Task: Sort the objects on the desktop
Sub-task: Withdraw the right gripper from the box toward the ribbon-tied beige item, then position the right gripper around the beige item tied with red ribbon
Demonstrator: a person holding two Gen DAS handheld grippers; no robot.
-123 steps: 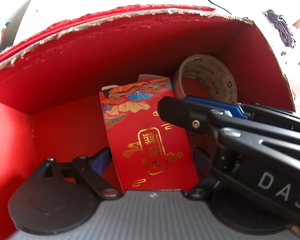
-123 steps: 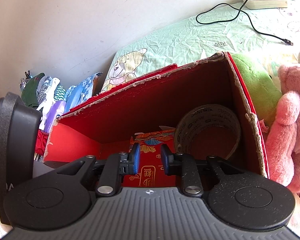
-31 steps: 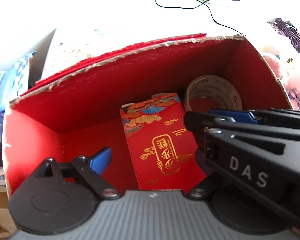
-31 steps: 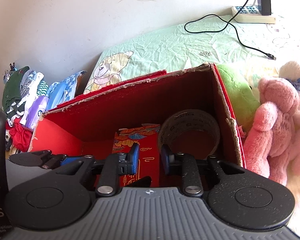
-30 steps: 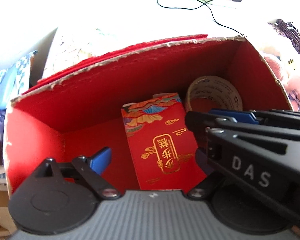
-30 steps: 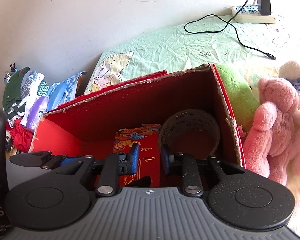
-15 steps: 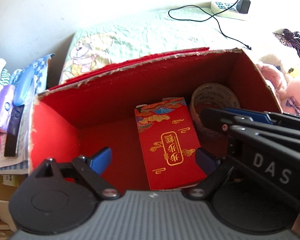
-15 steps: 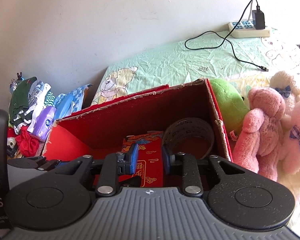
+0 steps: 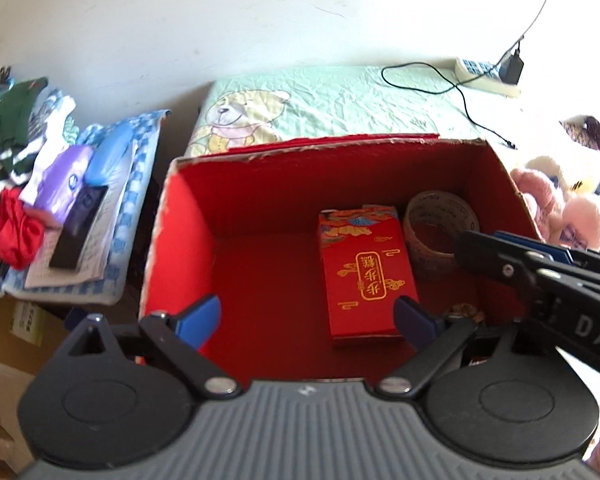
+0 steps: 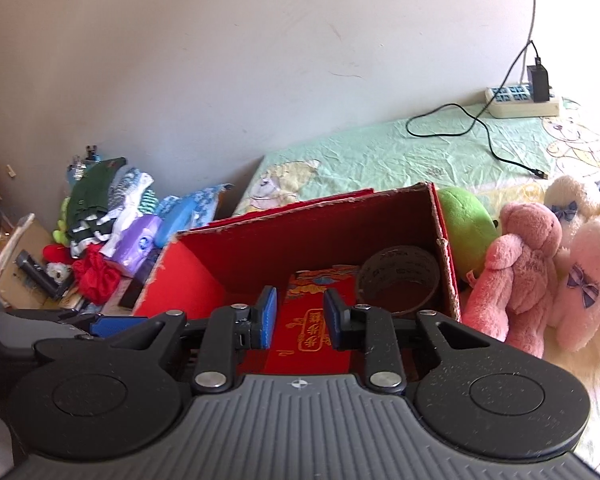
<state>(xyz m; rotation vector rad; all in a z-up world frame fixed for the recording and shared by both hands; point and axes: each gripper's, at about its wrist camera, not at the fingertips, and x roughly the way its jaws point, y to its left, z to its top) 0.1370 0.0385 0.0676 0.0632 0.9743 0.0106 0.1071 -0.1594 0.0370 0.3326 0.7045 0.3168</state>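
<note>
An open red cardboard box (image 9: 180,216) holds a red envelope pack (image 9: 364,272) with gold print, lying flat on its floor. A roll of clear tape (image 9: 440,232) leans in the box's right back corner. My left gripper (image 9: 306,316) hovers above the front of the box, open wide and holding nothing. My right gripper (image 10: 300,316) is also above the box (image 10: 188,280), its blue pads a narrow gap apart and empty, with the envelope pack (image 10: 312,332) showing between them and the tape (image 10: 400,276) beyond. In the left wrist view the right gripper (image 9: 472,240) reaches in from the right, over the tape.
Pink plush bears (image 10: 528,264) and a green plush (image 10: 464,220) crowd the box's right side. A pile of clothes and packets (image 10: 112,224) lies to its left. Behind it is a green bear-print sheet (image 10: 380,152) with a power strip (image 10: 520,104) and a black cable.
Both grippers have drawn up and back from the box, so more of the room shows. Envelope pack and tape stay put. Neither gripper's gap has changed.
</note>
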